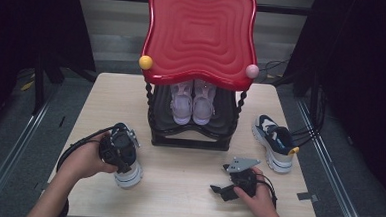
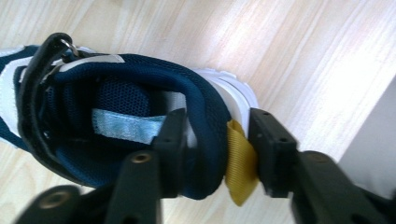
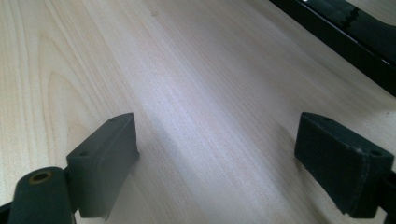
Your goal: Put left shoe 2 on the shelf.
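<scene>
A navy sneaker (image 2: 121, 112) with a white sole and a yellow heel loop (image 2: 240, 168) stands on the table near its front left (image 1: 128, 176). My left gripper (image 1: 121, 152) comes down on the heel from above. One jaw sits inside the shoe, while the other presses the yellow loop from outside, so the gripper (image 2: 217, 144) is shut on the padded heel collar. Its matching sneaker (image 1: 274, 142) lies at the right of the table. At the front right, my right gripper (image 1: 223, 190) is low over bare wood, open (image 3: 215, 158), with nothing between its jaws.
A black shoe rack (image 1: 189, 138) with a red wavy top (image 1: 200, 34) stands at the back middle of the wooden table (image 1: 187, 188). A pair of pink shoes (image 1: 192, 102) rests on its lower shelf. The rack's dark base (image 3: 336, 28) lies ahead of the right gripper.
</scene>
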{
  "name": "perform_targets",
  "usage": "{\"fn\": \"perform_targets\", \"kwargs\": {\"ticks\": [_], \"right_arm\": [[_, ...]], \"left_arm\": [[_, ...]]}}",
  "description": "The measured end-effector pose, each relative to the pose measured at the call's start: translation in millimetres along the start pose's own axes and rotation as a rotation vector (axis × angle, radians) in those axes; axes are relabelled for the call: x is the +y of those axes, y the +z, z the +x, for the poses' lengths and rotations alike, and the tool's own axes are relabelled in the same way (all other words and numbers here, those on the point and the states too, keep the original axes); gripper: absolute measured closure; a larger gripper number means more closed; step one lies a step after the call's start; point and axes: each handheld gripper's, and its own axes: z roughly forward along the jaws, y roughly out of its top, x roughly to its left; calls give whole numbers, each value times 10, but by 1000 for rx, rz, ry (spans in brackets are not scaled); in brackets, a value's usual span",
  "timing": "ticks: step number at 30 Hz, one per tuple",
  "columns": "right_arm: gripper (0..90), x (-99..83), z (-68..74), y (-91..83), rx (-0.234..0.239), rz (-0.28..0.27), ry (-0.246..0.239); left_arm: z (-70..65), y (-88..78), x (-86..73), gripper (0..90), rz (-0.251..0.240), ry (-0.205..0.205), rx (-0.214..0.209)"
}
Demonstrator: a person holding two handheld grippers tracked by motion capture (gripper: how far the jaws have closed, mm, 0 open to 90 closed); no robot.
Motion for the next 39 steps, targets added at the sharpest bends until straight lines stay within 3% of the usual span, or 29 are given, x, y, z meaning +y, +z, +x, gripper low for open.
{"fn": "perform_targets", "kwargs": {"ticks": [2, 6, 12, 15, 20, 31, 39], "right_arm": [[126, 0, 0, 0, 0, 0, 0], [126, 0, 0, 0, 0, 0, 1], [126, 0, 1, 0, 0, -1, 2], [126, 0, 1, 0, 0, -1, 2], [126, 0, 1, 0, 0, -1, 3], [126, 0, -1, 0, 1, -1, 2], [125, 0, 1, 0, 0, -1, 3]], "left_arm": [[-3, 23, 12, 503, 18, 13, 15], [28, 70, 28, 419, 35, -43, 3], [46, 36, 59, 349, 47, -9, -23], [46, -22, 85, 357, 43, 2, -29], [36, 22, 105, 371, 99, 40, -36], [53, 216, 130, 494, 131, 50, -87], [55, 299, 141, 545, 160, 61, -89]]}}
